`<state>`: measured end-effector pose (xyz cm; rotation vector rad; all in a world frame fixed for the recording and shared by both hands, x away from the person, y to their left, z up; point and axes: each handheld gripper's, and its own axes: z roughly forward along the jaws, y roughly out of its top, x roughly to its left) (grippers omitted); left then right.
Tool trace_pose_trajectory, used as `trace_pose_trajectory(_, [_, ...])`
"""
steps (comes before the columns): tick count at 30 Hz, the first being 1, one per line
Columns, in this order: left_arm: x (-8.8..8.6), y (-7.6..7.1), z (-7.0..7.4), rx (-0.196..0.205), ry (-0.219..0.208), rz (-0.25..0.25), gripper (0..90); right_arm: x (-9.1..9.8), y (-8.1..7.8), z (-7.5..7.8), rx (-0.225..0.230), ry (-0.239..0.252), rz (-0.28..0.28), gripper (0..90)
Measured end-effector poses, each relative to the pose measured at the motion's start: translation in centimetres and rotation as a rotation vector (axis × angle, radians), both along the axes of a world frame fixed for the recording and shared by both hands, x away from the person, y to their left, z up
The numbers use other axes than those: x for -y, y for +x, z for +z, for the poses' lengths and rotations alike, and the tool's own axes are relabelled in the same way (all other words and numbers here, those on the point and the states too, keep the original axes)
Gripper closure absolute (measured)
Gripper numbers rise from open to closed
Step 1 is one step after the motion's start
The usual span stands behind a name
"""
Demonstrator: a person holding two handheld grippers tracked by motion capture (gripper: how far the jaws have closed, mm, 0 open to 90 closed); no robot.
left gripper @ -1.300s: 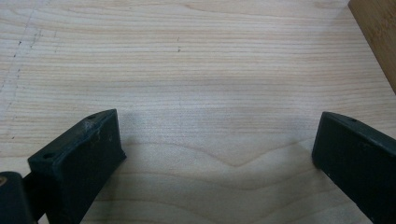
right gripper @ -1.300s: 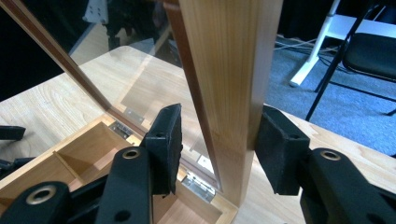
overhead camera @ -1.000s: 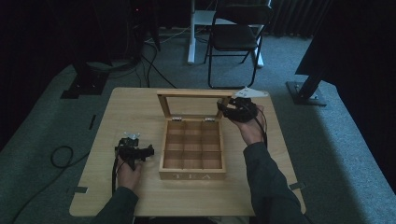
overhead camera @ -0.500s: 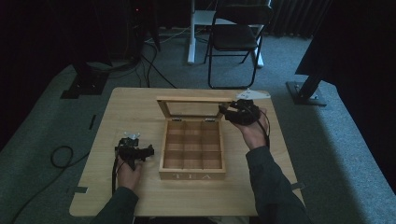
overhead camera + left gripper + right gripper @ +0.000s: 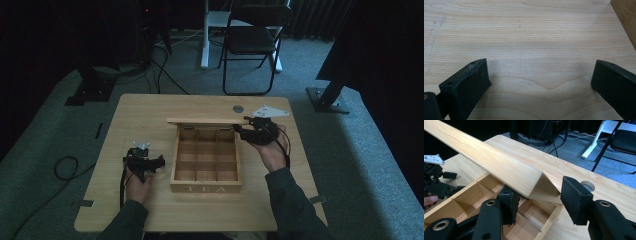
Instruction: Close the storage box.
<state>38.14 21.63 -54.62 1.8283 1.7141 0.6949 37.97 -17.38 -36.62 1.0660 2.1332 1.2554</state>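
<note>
The tea box (image 5: 205, 162) sits mid-counter (image 5: 150, 107) with its lid (image 5: 205, 121) raised on edge along the far side, so the nine empty compartments lie exposed; the right claw (image 5: 537, 195) straddles the lid's corner, presumably to steady or swing it. Its jaws have just been easing apart, lid between them, the pads looking barely off the wood; the left claw (image 5: 539, 80) rests spread wide and empty beside the box.
</note>
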Motion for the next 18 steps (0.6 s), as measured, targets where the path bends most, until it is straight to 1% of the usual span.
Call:
trace_pose_trajectory(3, [0.0,0.0,0.0,-0.001,-0.001,0.001,1.6,0.0,-0.7,-0.1,-0.004,-0.011,0.009,48.1])
trace_pose_trajectory(5, [0.0,0.0,0.0,-0.001,0.0,0.001,1.6,0.0,-0.7,-0.1,-0.004,-0.011,0.009,48.1])
trace_pose_trajectory(6, [0.0,0.0,0.0,-0.001,0.001,0.0,1.6,0.1,-1.1,-0.3,-0.004,-0.003,0.008,47.6])
trace_pose_trajectory(10, [0.0,0.0,0.0,0.001,-0.002,0.002,1.6,0.1,-1.4,-0.6,-0.005,0.001,0.009,47.3])
trace_pose_trajectory(14, [0.0,0.0,0.0,0.001,-0.002,0.002,1.6,0.0,-2.2,-1.1,0.004,-0.022,0.009,47.4])
trace_pose_trajectory(17, [0.0,0.0,0.0,0.002,-0.001,0.002,1.6,0.0,-2.4,-1.4,0.002,-0.016,0.007,47.2])
trace_pose_trajectory(18, [0.0,0.0,0.0,0.0,0.001,0.0,1.6,0.0,-2.6,-1.6,-0.003,-0.005,0.005,46.5])
